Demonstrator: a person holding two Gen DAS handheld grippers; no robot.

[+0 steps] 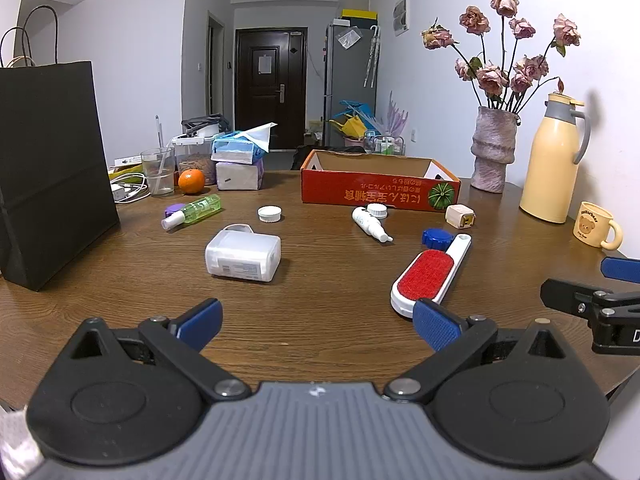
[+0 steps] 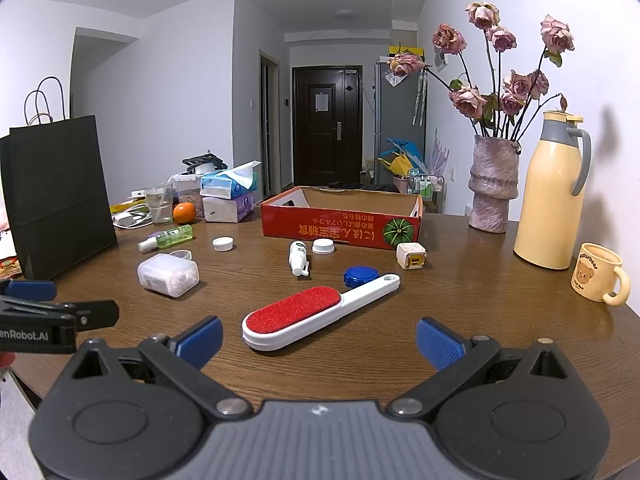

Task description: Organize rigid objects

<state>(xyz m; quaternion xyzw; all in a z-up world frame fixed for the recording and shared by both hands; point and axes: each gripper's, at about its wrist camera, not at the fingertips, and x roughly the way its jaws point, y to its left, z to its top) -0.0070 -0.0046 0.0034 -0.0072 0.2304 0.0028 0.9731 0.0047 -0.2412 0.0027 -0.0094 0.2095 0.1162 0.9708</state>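
My left gripper [image 1: 318,326] is open above the near table edge, nothing between its blue pads. My right gripper [image 2: 320,342] is open too, just short of the red-and-white lint brush [image 2: 304,316] [image 1: 426,276]. Scattered beyond lie a white plastic case [image 1: 243,257] [image 2: 168,275], a green spray bottle [image 1: 192,211] [image 2: 166,237], a white dropper bottle [image 1: 370,223] [image 2: 298,257], two white caps [image 1: 269,213] [image 1: 377,211], a blue lid [image 1: 436,238] [image 2: 360,276] and a cream cube [image 1: 460,215] [image 2: 411,255]. An open red cardboard box [image 1: 376,192] [image 2: 340,227] stands behind them.
A black paper bag [image 1: 52,168] stands at the left. Tissue packs [image 1: 238,162], a glass [image 1: 158,170] and an orange [image 1: 191,181] crowd the back left. A vase of dried roses [image 2: 494,184], a yellow thermos [image 2: 550,196] and a bear mug [image 2: 598,278] line the right wall.
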